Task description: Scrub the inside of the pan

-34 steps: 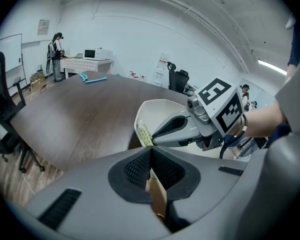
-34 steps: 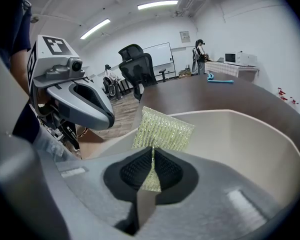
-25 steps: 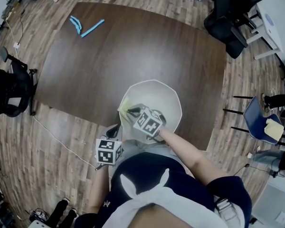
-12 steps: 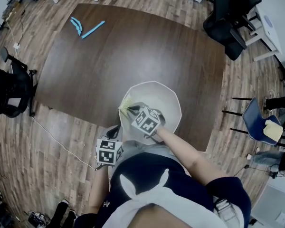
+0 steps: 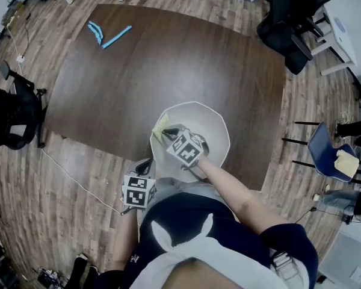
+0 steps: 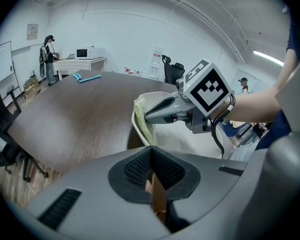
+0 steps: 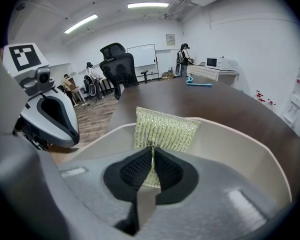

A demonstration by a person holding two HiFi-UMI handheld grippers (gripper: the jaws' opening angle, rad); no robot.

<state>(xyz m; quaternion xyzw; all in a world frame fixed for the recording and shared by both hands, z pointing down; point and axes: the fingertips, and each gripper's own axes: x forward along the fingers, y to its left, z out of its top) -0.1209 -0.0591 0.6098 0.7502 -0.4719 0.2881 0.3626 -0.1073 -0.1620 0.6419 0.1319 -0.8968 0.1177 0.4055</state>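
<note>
Our right-hand tongs (image 7: 151, 150) are clamping shut on a yellow-green, glittery mesh scrubbing pad (image 7: 165, 129), and we are holding it against the inside wall of the cream-coloured, many-sided pan (image 5: 218, 127), up near the rim on our left. Our left-hand tongs (image 6: 151, 153) are closing on the pan's brown handle (image 6: 158, 195), which is showing between their dark ridged pads, and in the head view these tongs are sitting just beside the pan's near-left edge, at the table's border. We are seeing both marker cubes close together there, with the right forearm reaching over the pan's near rim. That pan is resting on the dark brown wooden table (image 5: 168, 59), close to its near edge. Well apart from it, two light blue objects (image 5: 107, 34) are lying near the table's far-left corner. Black office chairs (image 5: 292, 17) are standing on the plank floor beyond the table's right side.
</note>
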